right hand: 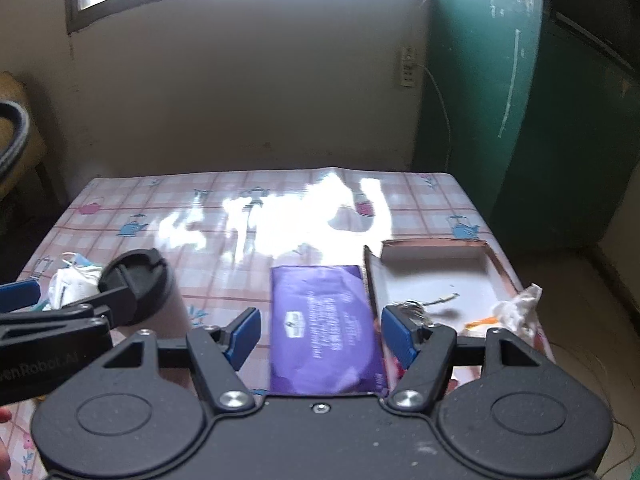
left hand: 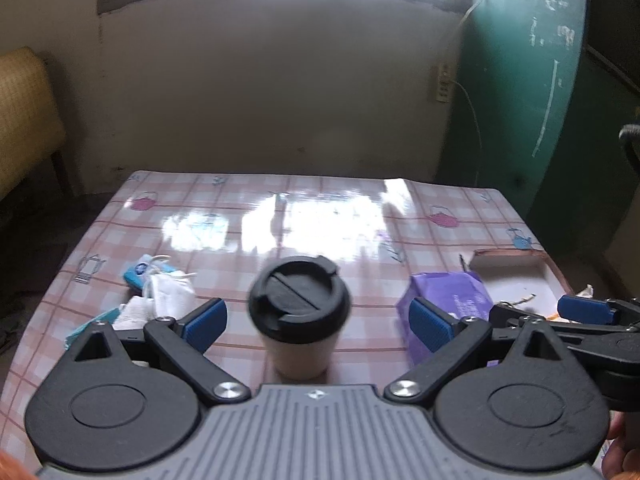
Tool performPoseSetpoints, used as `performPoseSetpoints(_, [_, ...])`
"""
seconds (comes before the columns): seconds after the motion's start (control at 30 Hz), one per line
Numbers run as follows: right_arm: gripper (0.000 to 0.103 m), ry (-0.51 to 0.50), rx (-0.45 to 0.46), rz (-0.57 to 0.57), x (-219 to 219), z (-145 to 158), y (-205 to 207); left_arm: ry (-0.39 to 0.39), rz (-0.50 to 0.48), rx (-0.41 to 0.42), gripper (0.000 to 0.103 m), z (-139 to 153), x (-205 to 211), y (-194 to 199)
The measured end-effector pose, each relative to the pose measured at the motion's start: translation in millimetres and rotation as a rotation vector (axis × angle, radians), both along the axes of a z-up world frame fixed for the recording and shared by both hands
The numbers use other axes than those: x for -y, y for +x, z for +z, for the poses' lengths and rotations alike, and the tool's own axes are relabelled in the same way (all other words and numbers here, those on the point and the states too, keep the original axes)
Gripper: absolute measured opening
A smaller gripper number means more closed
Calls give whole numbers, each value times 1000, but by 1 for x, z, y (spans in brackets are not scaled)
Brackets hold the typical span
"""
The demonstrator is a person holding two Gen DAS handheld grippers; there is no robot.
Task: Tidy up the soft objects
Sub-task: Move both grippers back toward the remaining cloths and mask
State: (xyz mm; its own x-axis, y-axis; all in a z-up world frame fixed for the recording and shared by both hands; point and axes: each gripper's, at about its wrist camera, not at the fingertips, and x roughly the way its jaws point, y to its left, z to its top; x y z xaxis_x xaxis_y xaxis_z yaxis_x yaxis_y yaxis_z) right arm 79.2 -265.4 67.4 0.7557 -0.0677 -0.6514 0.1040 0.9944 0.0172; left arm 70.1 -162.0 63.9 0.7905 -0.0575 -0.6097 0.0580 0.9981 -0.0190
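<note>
Two grippers: both hover low over the near edge of the pink-and-white checked oilcloth table (right hand: 248, 196), and neither has hold of anything.
Left gripper (left hand: 318, 326): black-armed with blue pads, jaws spread wide; the white paper cup with a black plastic lid (left hand: 300, 312) stands upright between the pads, apart from both.
Right gripper (right hand: 320, 336): same build, jaws wide; the flat purple plastic soft pack with white print (right hand: 324, 320) lies lengthwise between its pads, untouched as far as I can see.
Step in hand: an approach, I judge; nothing is lifted yet, and the right gripper is lined up on the purple pack.
Next move: likely lower the right gripper, close on the pack across its narrow width, then carry it to the open shallow white cardboard box with brown edges (right hand: 440, 272) just beside it on the right.
Purple pack: glossy and wrinkled, slightly puffed; it should give under the pads, so a gentle squeeze ought to do.
Cardboard box: already holds some small items, among them a crumpled white tissue (right hand: 516, 308) at its right rim; the others are too blurred to name.
Left pile: crumpled white cloth or face masks with ear loops (left hand: 166, 292) and a small blue packet (left hand: 138, 274) lie touching one another, left of the cup.
Far side: glare from the window washes out the table's middle.
</note>
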Motion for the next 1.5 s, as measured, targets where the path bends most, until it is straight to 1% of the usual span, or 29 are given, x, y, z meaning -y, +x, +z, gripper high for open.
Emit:
performPoseSetpoints(0.57, [79,-16,-6,104,-73,2,22,-7,97,2,100,-2,-64,3])
performPoseSetpoints(0.73, [79,-19,-14,136,-95,-2,27,4,123,2,100,-3,-83,3])
performPoseSetpoints(0.97, [79,-19,-16,181,-122,-6,29,-4,154,-4,100,-6,-109,0])
performPoseSetpoints(1.3, [79,-19,-20,241,-159,-14,21,9,153,1,100,-11,-141,-14])
performPoseSetpoints(1.5, [79,-2,-24,278,-178,-24,16,14,156,-2,101,-18,-162,-20])
